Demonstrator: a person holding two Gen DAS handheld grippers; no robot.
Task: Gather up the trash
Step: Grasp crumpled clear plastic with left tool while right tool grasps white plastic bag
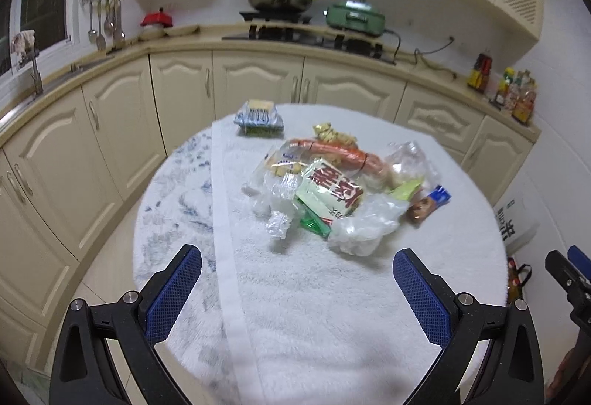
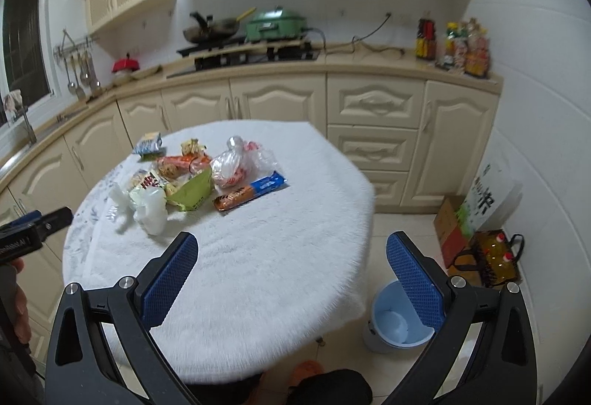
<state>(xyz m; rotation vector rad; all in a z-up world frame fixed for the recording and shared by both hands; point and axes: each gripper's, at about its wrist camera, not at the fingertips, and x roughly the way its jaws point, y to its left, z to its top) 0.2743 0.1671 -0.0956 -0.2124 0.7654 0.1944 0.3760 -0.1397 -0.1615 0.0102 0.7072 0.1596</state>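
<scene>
A pile of trash [image 1: 332, 190] lies on the round table's white cloth [image 1: 332, 294]: clear plastic bags, a red-and-white wrapper, an orange sausage pack and a blue-brown biscuit wrapper [image 1: 430, 205]. A separate blue-white packet [image 1: 258, 116] lies at the far edge. My left gripper [image 1: 297, 257] is open and empty, just short of the pile. My right gripper [image 2: 291, 242] is open and empty over the table's near right part, the pile [image 2: 192, 183] to its far left. A light blue bin [image 2: 399, 320] stands on the floor beside the table, below the right finger.
Cream kitchen cabinets [image 1: 258, 80] curve around behind the table. A cardboard box [image 2: 450, 224], a white bag and a bag with oil bottles [image 2: 495, 257] stand on the floor at the right wall. The left gripper shows at the right wrist view's left edge [image 2: 33, 224].
</scene>
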